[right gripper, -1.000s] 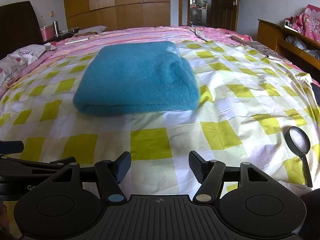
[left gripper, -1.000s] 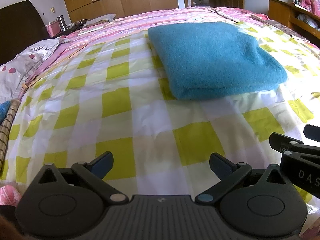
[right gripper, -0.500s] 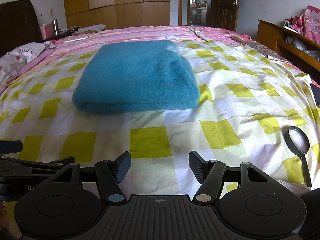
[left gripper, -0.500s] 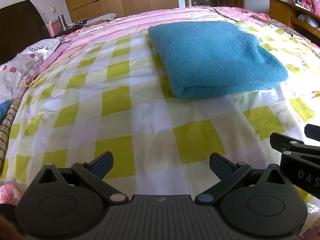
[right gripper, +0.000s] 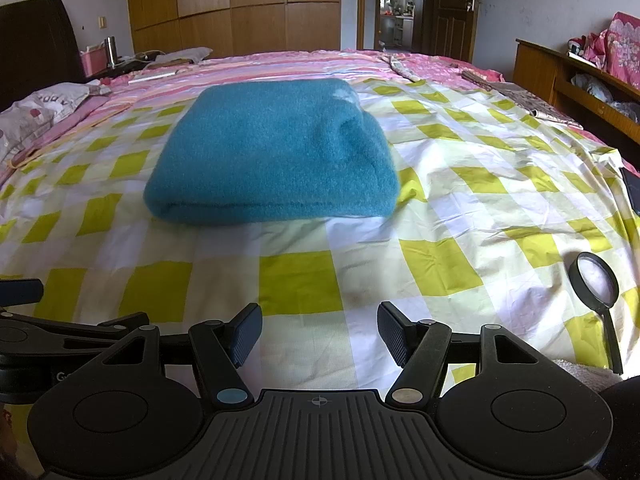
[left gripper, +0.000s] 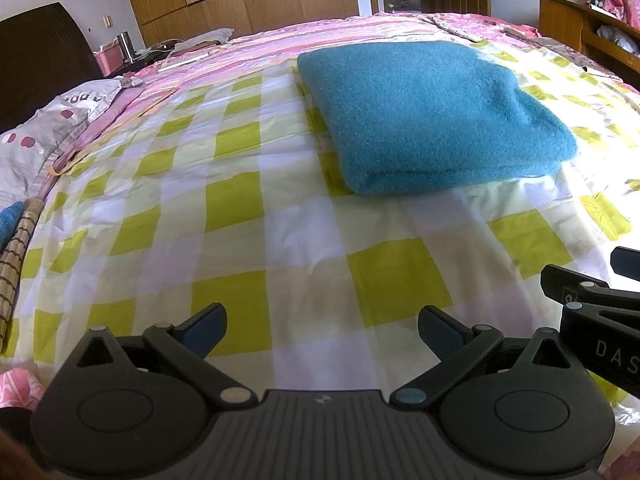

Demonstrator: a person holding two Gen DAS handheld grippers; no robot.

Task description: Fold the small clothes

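A teal fleece garment (left gripper: 428, 108) (right gripper: 272, 160) lies folded into a thick rectangle on the yellow-and-white checked sheet (left gripper: 256, 216) (right gripper: 460, 184). My left gripper (left gripper: 322, 330) hovers open over the sheet, well short of the garment's near fold and to its left. My right gripper (right gripper: 319, 334) is open too, in front of the garment's near edge, nothing between its fingers. Each gripper shows at the edge of the other's view: the right one (left gripper: 592, 300) at the right of the left wrist view, the left one (right gripper: 60, 332) at the left of the right wrist view.
A magnifying glass (right gripper: 596, 292) lies on the sheet at the right. A pillow (left gripper: 44, 136) and a woven mat edge (left gripper: 16, 256) sit at the left. A wooden shelf unit (right gripper: 576, 76) stands beyond the bed's right side, wardrobes (right gripper: 240, 4) at the far wall.
Both views have risen and tilted slightly, so the garment sits a little lower in the right wrist view. The garment has not moved and both grippers stay open.
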